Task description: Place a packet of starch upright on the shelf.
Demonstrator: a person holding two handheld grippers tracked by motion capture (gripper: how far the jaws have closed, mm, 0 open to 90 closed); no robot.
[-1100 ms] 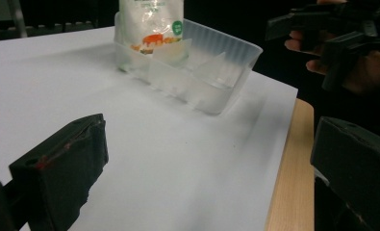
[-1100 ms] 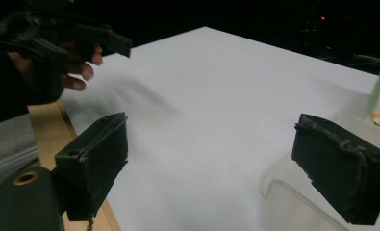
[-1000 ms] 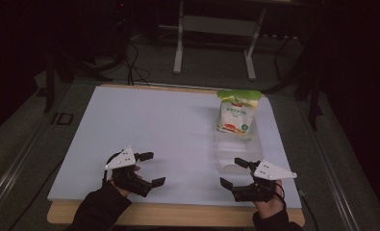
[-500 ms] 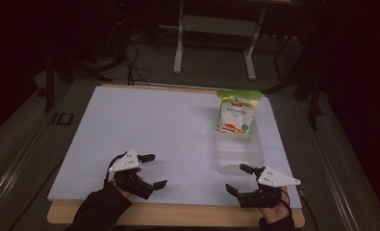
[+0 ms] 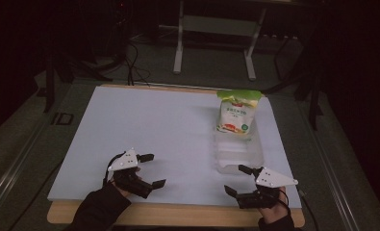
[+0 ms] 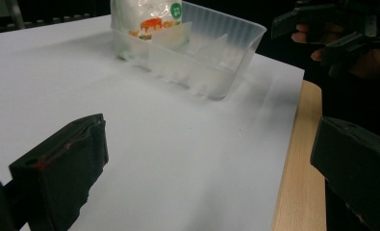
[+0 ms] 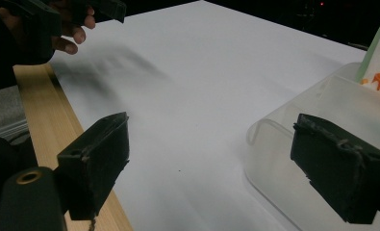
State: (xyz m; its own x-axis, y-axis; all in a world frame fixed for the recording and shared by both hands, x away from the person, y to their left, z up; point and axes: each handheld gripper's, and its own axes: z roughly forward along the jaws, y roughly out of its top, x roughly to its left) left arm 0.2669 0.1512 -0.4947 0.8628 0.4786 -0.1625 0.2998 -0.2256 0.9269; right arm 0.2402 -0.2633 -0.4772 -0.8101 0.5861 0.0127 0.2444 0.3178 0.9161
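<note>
Both grippers are drawn back toward the near table edge compared with a second ago: the left gripper point(image 5: 148, 170) is held at about 7 o'clock on the white sheet point(image 5: 149, 125), the right gripper point(image 5: 237, 179) at about 5 o'clock, each with jaws spread wide and nothing between them. The clear plastic tray point(image 5: 239, 153) is left untouched at 3 o'clock, with the snack bag point(image 5: 235, 115) leaning upright at its far end, apparently inside it. The tray's near rim is seen just ahead of the right gripper. The retreat is read as a settling pose; handling of the bag is judged not yet begun.
</note>
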